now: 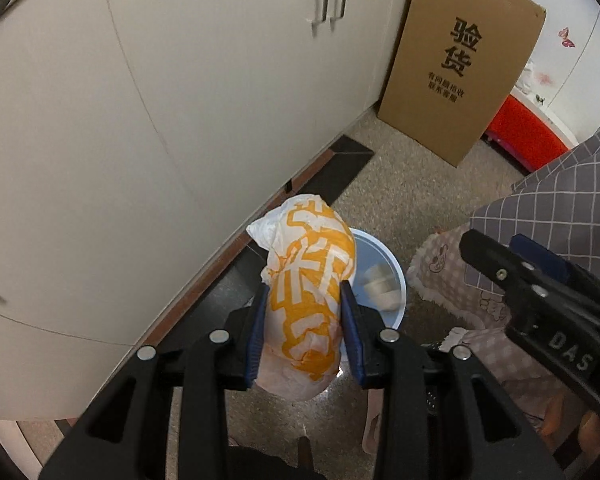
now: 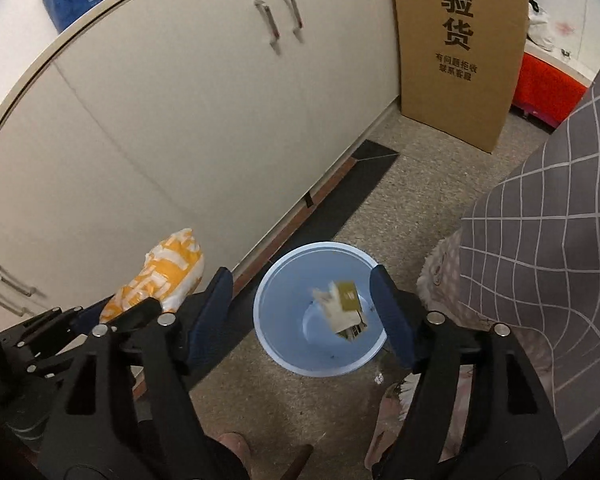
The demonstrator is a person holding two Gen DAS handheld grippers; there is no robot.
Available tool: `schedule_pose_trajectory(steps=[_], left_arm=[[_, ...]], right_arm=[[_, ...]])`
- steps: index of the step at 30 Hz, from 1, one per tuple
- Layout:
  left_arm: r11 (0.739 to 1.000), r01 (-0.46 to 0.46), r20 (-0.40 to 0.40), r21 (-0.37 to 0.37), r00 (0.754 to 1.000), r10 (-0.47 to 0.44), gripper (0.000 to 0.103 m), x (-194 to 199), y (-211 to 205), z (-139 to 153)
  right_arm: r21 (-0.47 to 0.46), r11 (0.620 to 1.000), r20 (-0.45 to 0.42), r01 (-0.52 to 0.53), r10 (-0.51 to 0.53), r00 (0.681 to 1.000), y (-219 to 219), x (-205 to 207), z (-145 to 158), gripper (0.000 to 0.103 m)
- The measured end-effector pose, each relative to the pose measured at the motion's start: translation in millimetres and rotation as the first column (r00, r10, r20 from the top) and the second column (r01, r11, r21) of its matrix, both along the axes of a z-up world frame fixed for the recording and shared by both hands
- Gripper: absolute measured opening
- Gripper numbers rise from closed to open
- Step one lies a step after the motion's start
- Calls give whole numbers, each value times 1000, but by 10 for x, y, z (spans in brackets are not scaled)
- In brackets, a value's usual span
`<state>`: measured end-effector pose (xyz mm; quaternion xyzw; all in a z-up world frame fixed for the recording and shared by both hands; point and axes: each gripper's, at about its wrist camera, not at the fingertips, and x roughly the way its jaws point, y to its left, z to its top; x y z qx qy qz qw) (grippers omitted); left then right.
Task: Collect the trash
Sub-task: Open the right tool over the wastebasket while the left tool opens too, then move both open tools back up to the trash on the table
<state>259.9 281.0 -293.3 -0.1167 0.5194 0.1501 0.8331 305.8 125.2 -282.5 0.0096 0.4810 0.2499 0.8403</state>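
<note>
My left gripper [image 1: 305, 294] is shut on a crumpled white and orange wrapper [image 1: 308, 280], held above the floor beside a light blue bin [image 1: 394, 276]. The same wrapper [image 2: 156, 276] shows at the left of the right wrist view. My right gripper [image 2: 304, 284] stands open right above the blue bin [image 2: 276, 344], nothing pressed between its blue pads. A small beige and olive carton scrap [image 2: 344, 306] is in the air inside the bin's mouth, free of the pads. The right gripper's black body [image 1: 540, 320] is at the right of the left wrist view.
A cream cabinet [image 2: 180, 100] with metal handles runs along the left, with a dark plinth strip [image 2: 340, 208] at its foot. A tall cardboard box [image 2: 460, 48] leans at the back. Grey checked bedding [image 2: 540, 260] and a red box [image 2: 548, 84] are on the right. A person's foot [image 2: 232, 452] is below.
</note>
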Motion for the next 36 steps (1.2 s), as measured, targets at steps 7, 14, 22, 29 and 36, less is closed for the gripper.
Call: schedule_pose_trajectory(steps=[7, 14, 22, 29, 36], left_arm=[[998, 55, -19, -15, 998, -55, 34, 145, -156, -201], [996, 87, -9, -22, 996, -87, 38, 344, -295, -173], [998, -9, 41, -55, 999, 12, 84, 322, -113, -24], [999, -50, 135, -7, 990, 50, 84, -162, -95, 491], [989, -112, 318, 91, 945, 78, 84, -875, -243, 1358]], right_arm=[[-88, 992, 75, 90, -84, 994, -186, -15, 84, 75], [-63, 988, 79, 144, -139, 987, -462, -10, 138, 75], [-17, 989, 62, 148, -146, 987, -501, -73, 292, 75], [44, 993, 81, 106, -109, 991, -437, -326, 679, 75], [206, 978, 78, 38, -55, 995, -564, -869, 1327, 77]])
